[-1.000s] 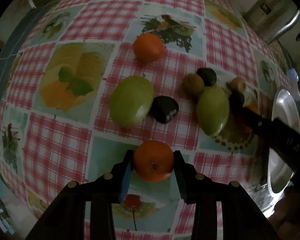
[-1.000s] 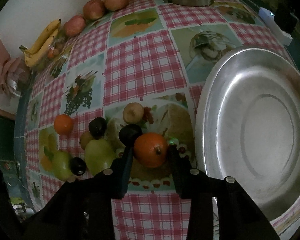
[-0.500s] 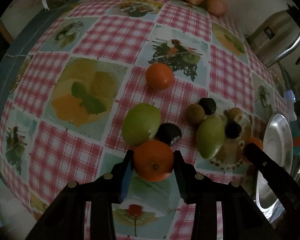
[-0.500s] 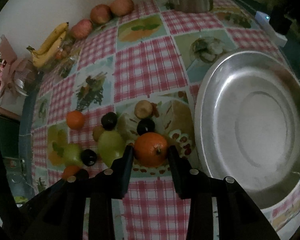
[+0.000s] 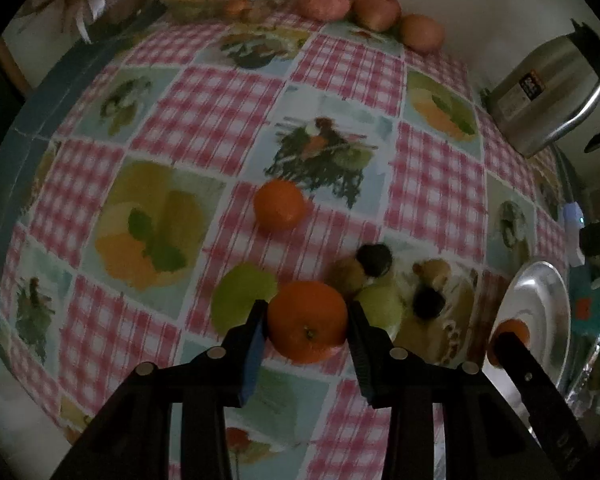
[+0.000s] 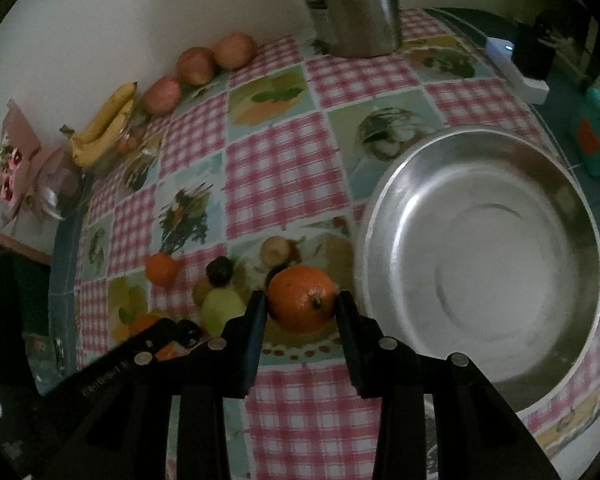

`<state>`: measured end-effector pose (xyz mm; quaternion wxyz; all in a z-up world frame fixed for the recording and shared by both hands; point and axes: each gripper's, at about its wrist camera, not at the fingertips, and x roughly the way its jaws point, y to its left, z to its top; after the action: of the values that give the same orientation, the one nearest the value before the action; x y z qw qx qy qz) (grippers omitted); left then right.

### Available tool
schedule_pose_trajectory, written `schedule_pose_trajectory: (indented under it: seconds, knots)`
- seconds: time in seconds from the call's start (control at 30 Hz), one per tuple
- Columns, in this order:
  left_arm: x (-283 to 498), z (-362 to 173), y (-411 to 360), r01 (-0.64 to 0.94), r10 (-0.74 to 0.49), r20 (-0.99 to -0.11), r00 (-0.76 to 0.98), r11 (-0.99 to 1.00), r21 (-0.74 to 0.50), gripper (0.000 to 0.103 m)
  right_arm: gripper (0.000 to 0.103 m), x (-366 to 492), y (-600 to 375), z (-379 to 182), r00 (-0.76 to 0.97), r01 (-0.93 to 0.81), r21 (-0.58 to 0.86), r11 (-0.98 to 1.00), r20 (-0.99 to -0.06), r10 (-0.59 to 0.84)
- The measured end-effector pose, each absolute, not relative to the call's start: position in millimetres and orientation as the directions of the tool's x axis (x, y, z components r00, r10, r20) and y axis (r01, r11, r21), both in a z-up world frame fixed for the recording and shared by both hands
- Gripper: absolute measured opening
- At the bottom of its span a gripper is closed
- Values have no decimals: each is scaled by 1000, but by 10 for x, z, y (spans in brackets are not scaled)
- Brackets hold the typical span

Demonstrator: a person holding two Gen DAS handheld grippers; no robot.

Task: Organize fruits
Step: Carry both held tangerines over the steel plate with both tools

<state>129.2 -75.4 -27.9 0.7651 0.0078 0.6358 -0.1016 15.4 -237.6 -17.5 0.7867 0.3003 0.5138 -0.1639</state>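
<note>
Left wrist view: the left gripper fills the lower middle of the frame, its jaws clenched on an orange. A second ago this orange sat low over the checked cloth of the worktop; now it is lifted, and the loose fruit looks smaller and farther off. Behind the held orange lie a green fruit at centre left, a second green fruit to its right, a third orange above them near the middle of the frame, and small dark and brown fruits that are blurred, so their kinds are hard to tell. At the right edge a steel bowl shows, with the other gripper's arm and its orange in front of it.

Right wrist view: the right gripper sits at lower centre, jaws grasping a second orange. Over the past second this orange has risen from among the fruit cluster and drawn closer to the steel bowl, which fills the right half of the frame and holds nothing yet. Bananas and reddish fruits line the wall at upper left; a metal jug stands at the top.

Both oranges are picked up, so the sorting has likely moved from grasping to carrying, with the bowl the probable destination.
</note>
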Motion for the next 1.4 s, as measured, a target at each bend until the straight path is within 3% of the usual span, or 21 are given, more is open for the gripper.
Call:
schedule_pose_trajectory:
  seconds: [0.33, 0.87, 1.4]
  knots:
    - [1123, -149, -1105, 250, -207, -959, 195, 956, -156, 41, 37, -44, -2815, -210, 395, 660, 271, 700, -918, -17]
    - [516, -72, -2299, 570, -328, -929, 173, 803, -178, 42, 37, -737, -3651, -235, 270, 868, 144, 476, -940, -209]
    - [266, -387, -2492, 645, -343, -927, 148, 745, -173, 42, 37, -806, -3733, -394, 216, 893, 115, 435, -958, -191]
